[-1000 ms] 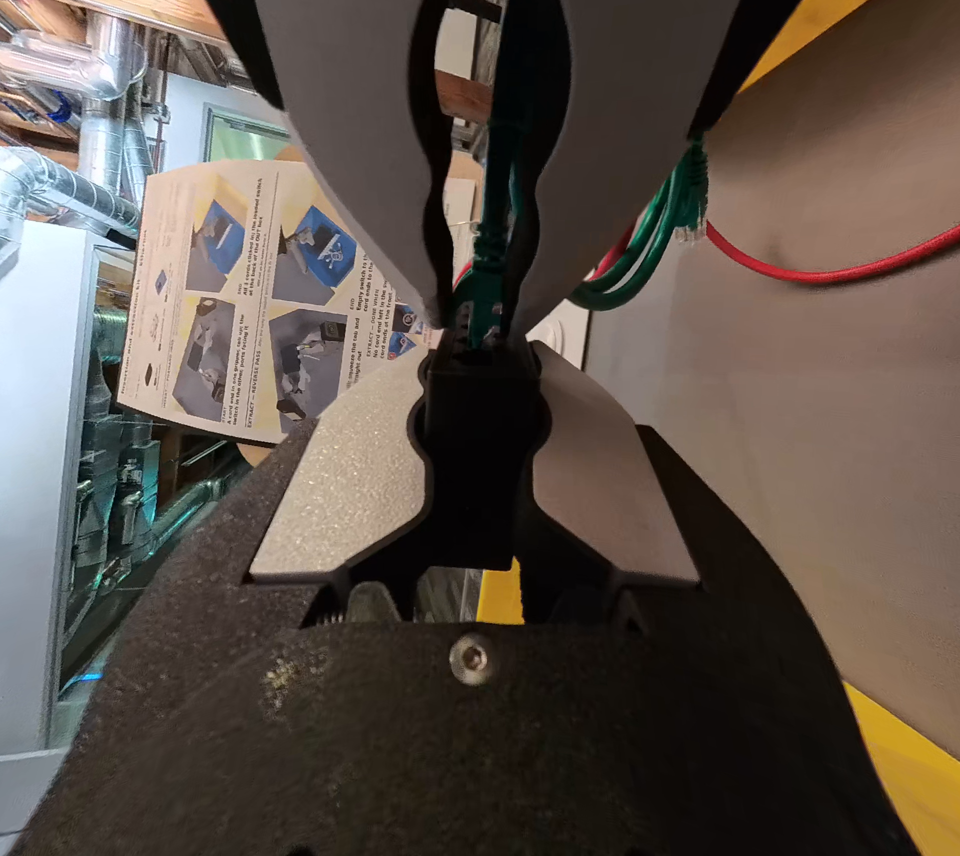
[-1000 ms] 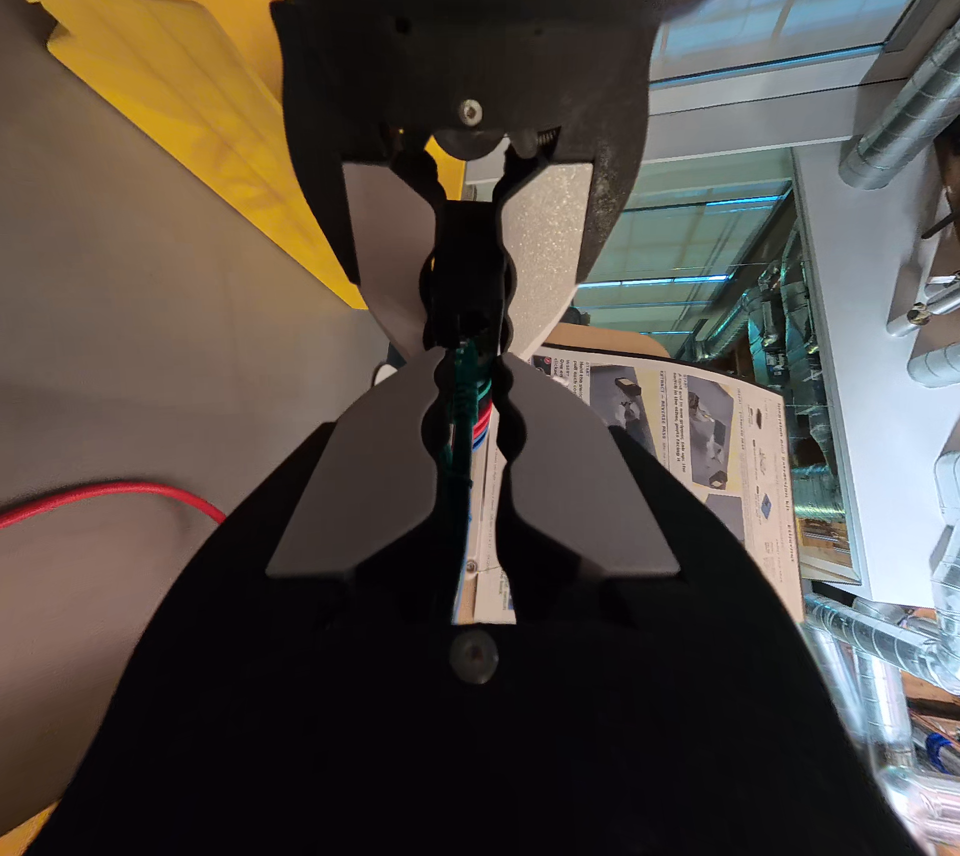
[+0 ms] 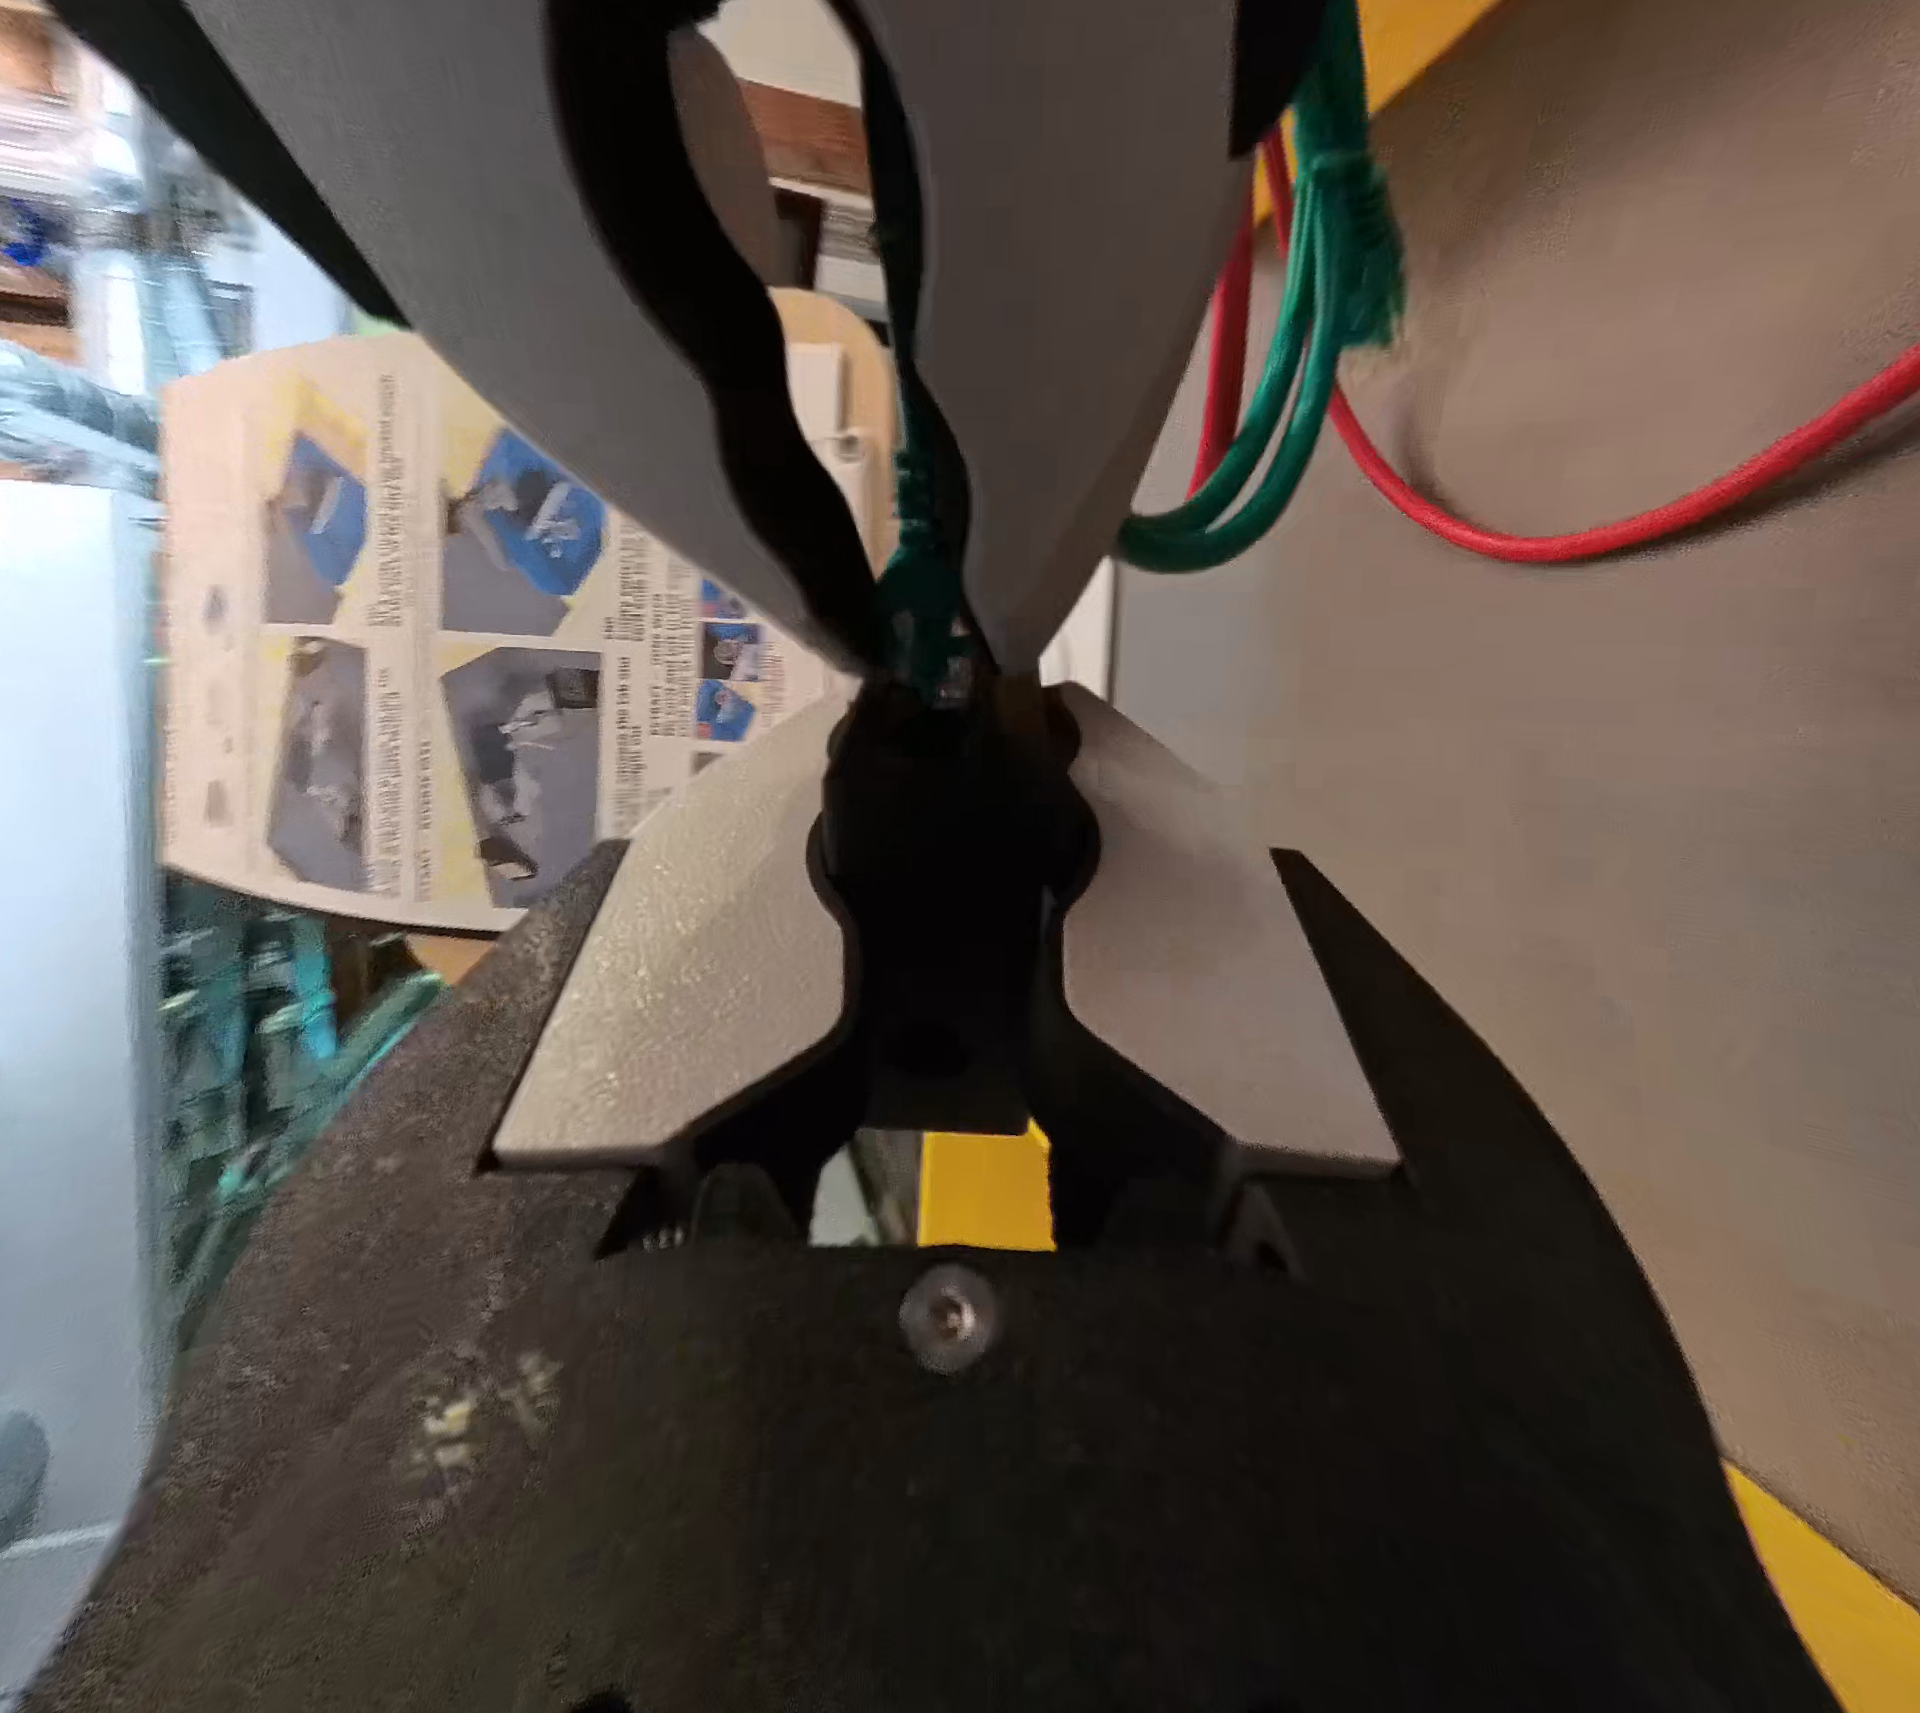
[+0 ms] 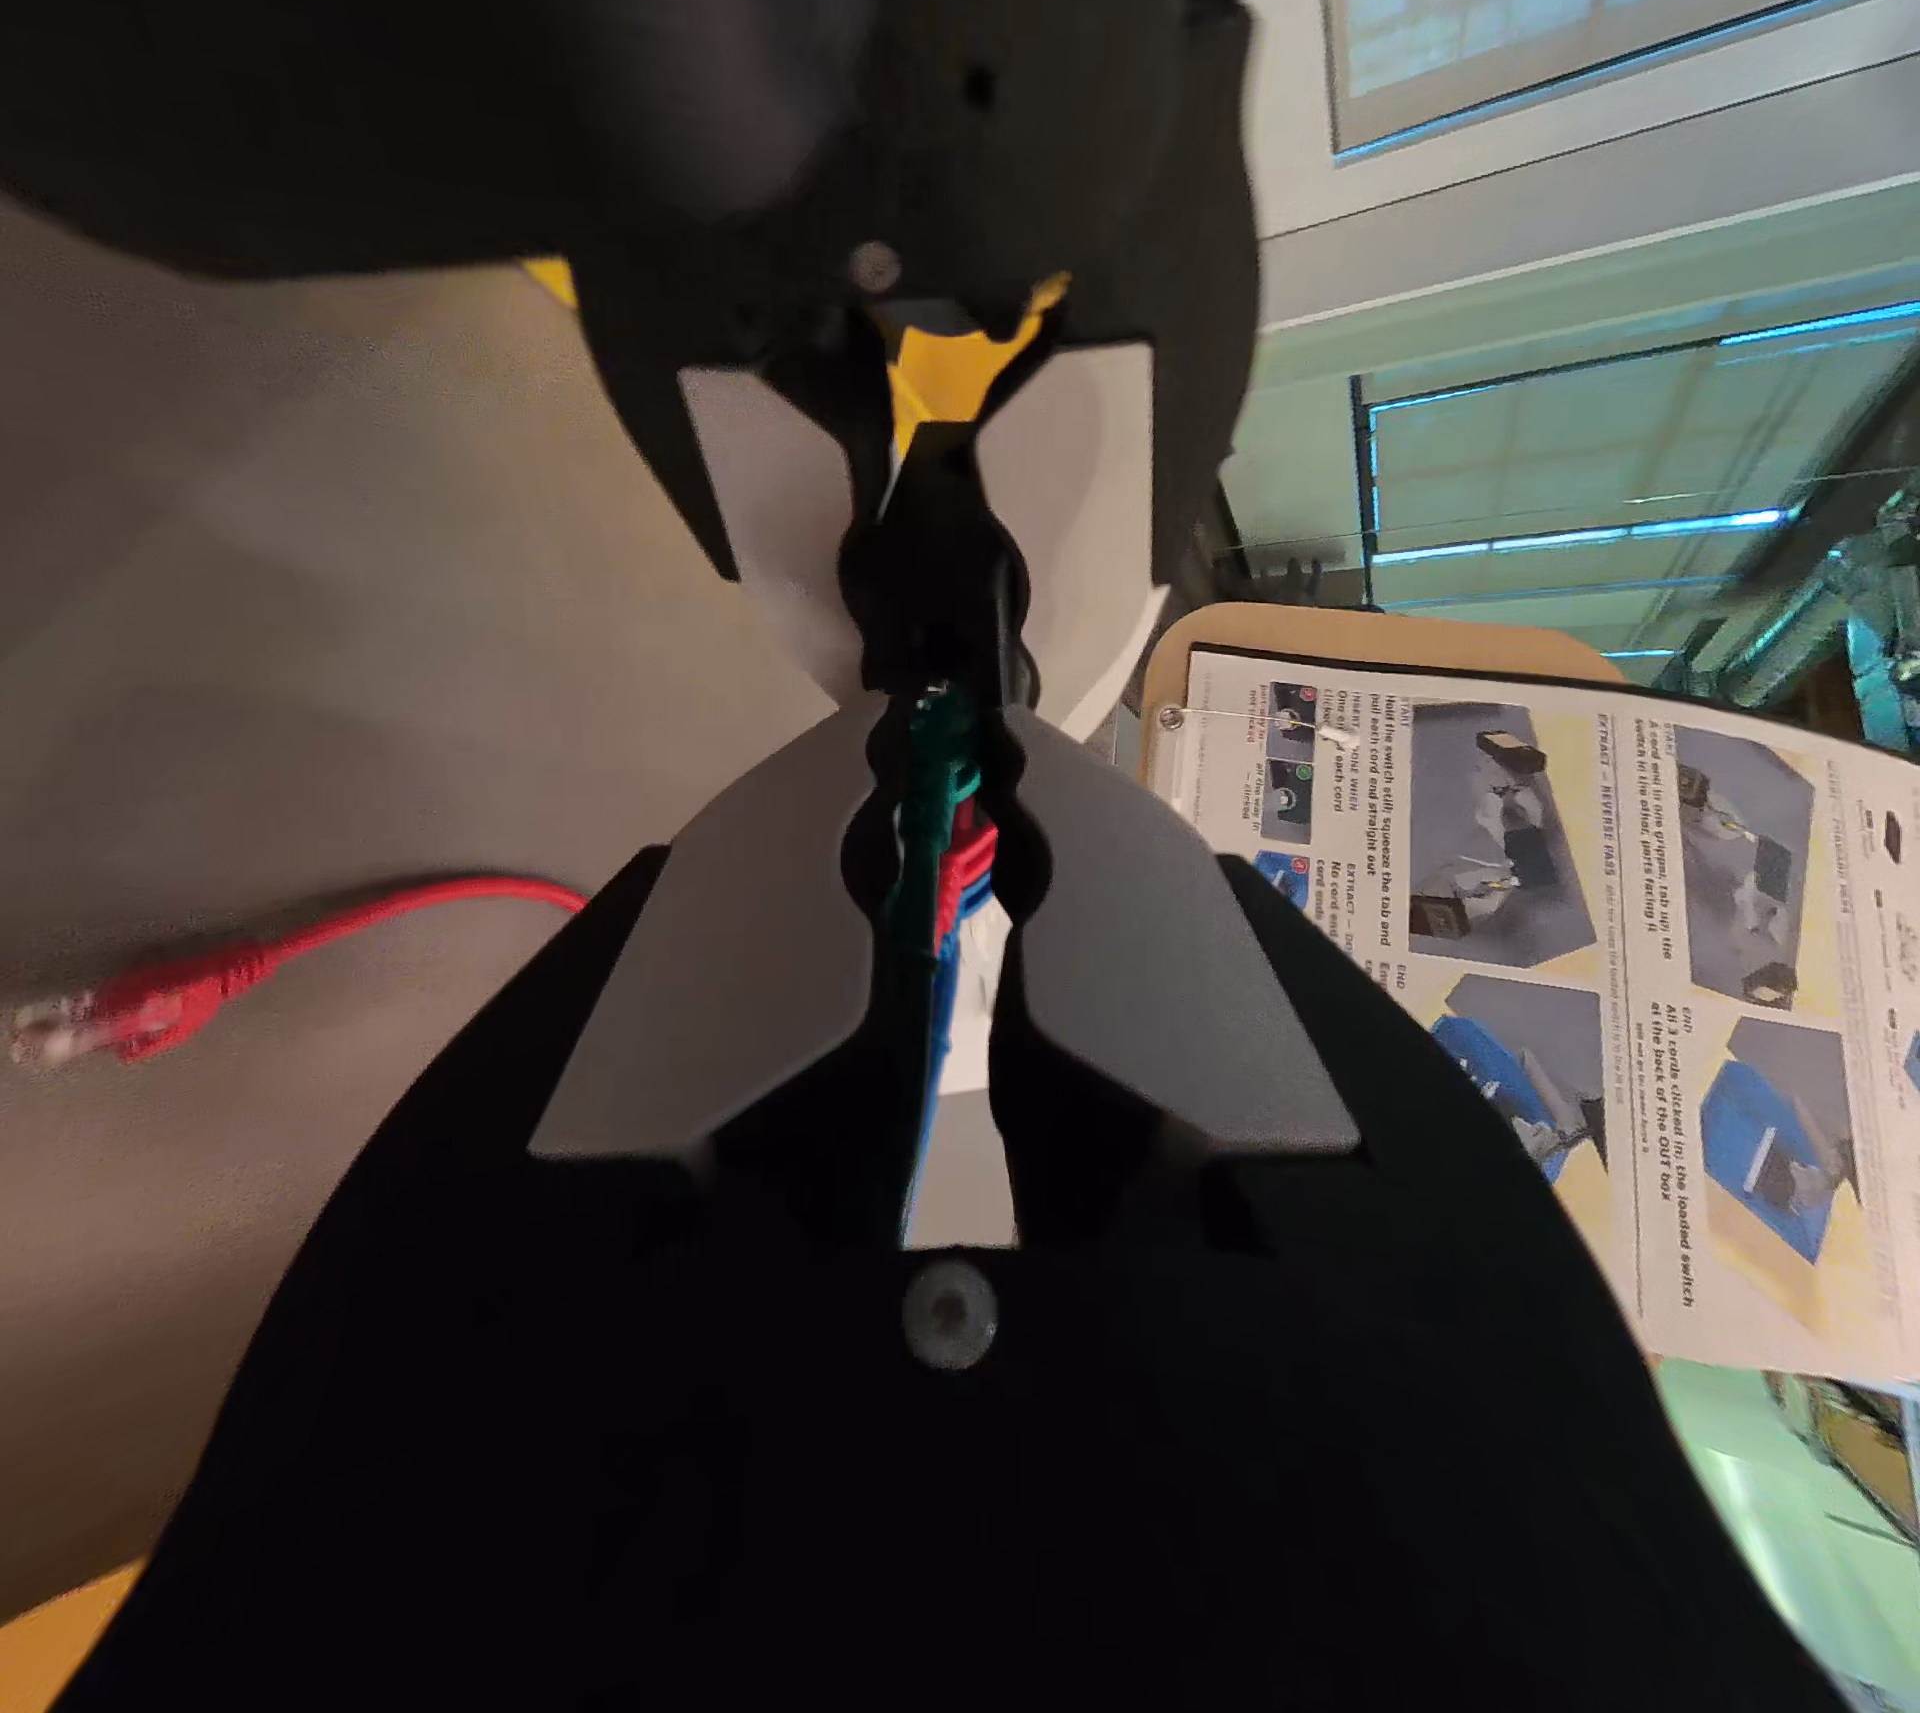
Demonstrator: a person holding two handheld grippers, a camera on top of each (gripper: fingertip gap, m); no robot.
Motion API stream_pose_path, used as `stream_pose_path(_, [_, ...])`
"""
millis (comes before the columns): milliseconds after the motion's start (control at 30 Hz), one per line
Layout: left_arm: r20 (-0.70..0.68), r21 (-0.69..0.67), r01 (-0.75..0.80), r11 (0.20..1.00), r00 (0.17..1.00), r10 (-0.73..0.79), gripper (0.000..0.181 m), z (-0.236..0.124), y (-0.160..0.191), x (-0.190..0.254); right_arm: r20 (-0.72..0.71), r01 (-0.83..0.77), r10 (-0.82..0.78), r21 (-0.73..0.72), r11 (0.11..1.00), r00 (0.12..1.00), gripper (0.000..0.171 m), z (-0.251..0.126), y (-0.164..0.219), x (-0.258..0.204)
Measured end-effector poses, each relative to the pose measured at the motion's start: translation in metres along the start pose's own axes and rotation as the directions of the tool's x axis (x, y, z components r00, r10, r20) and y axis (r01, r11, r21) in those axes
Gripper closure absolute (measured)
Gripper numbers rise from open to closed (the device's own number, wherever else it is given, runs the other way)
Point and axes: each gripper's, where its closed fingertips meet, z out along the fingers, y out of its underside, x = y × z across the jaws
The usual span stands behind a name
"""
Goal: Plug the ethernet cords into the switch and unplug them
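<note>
Left hand-held gripper [image 3: 951, 832] pinches the switch [image 3: 945, 915], right hand-held gripper [image 4: 940, 759] pinches the green plug [image 4: 935, 759]. Keep it square, push straight.

My left gripper [image 3: 951, 790] and my right gripper [image 4: 940, 759] meet tip to tip, each clamped tight, fingers [image 3: 707, 967] nearly touching.
</note>
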Motion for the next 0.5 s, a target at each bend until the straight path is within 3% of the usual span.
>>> stream_pose_path(100, [0.146, 0.006, -0.070, 0.998, 0.987, 0.068, 0.137, 0.000, -0.001, -0.011, -0.027, -0.033, 0.034, 0.039, 0.999, 0.999, 0.158, 0.000, -0.004, 0.006])
stream_pose_path(300, [0.004, -0.067, 0.082, 0.994, 0.997, -0.082, 0.146, 0.009, 0.011, 0.005, -0.029, -0.011, 0.011, -0.013, 1.000, 1.000, 0.158, 0.011, 0.003, -0.001])
stream_pose_path(500, [0.011, -0.056, 0.017, 0.998, 1.000, -0.017, 0.146, 0.018, 0.014, 0.019, 0.032, -0.016, 0.018, -0.066, 0.998, 0.999, 0.157, 0.019, 0.012, -0.017])
